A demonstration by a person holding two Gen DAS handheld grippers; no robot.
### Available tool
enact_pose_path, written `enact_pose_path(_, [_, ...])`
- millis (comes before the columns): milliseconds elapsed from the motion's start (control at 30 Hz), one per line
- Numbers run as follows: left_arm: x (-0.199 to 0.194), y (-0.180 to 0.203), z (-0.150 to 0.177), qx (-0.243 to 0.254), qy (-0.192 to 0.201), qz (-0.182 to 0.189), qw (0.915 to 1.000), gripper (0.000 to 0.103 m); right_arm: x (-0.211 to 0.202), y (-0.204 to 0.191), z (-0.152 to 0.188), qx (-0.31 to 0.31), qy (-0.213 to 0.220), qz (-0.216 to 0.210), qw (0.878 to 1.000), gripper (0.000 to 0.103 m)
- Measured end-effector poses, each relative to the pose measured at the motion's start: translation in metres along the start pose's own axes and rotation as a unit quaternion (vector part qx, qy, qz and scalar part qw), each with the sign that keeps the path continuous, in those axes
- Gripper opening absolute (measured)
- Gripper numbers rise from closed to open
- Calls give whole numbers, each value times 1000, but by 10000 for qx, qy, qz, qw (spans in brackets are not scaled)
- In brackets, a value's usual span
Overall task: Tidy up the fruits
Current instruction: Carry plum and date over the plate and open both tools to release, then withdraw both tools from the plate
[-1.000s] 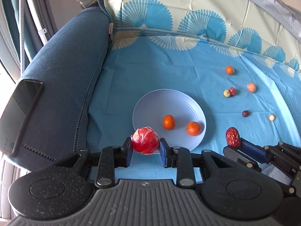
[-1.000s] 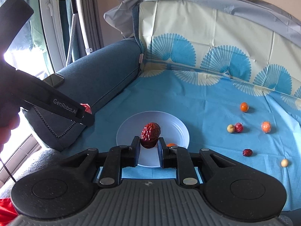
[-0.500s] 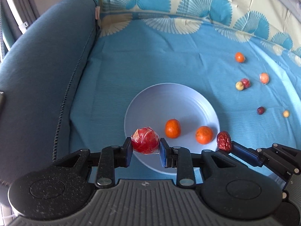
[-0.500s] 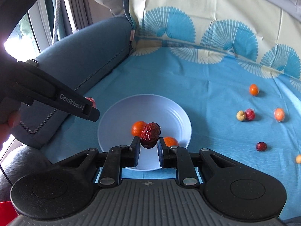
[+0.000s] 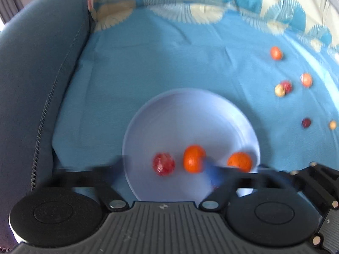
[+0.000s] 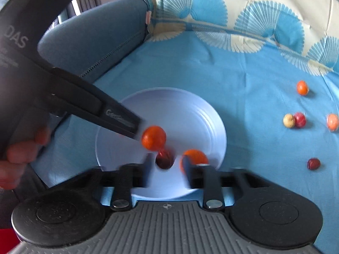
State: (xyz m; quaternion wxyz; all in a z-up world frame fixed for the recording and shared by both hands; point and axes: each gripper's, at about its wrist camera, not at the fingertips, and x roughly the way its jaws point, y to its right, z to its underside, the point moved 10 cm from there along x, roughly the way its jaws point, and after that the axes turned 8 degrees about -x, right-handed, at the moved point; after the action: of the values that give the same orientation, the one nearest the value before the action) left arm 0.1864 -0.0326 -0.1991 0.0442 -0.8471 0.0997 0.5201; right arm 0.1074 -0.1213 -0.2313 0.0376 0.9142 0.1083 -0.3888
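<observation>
"DAS" is printed on the left gripper (image 6: 135, 127), held over the plate (image 6: 190, 114); both the left and right gripper (image 6: 167, 169) are opening, the fruits released.

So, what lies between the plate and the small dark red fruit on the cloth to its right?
Nothing: between the plate and the dark red fruit only bare blue cloth shows, clearest in the right wrist view.

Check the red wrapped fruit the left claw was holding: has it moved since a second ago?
Yes. The red wrapped fruit has left the opening left claw and now lies on the plate, left of the nearer orange.
</observation>
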Motion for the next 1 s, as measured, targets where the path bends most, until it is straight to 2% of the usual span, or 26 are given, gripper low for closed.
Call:
enact_pose_path(33, [-8,-2,-3,-51,189,3,9998,103,-4,0,-2,-3,53,45,10000,71])
enact_pose_path(100, [-23,-3,-2,21,296,22,9996,103,-16,-2,-6,-69,162,54,9998,77])
enact_pose_path(233, [-52,-18,14,77,387,-340,9986,103,-48,-9,-3,-93,252,12,9996,89])
enact_pose_path(367, [-80,-33,43,-53,263,-554,9981,103,-82,-21,11,-70,217,-28,9997,93])
enact_pose_path(533, [-117,-43,79,-212,269,-593,9977,103,-118,-32,24,-38,302,75,9995,96])
enact_pose_path(733, [-155,-38,100,-229,540,-538,9968,103,-154,-38,28,-120,613,373,9974,97])
enact_pose_path(1000, [-194,-27,110,-210,969,-469,9940,103,-193,-45,30,-288,994,599,9928,98])
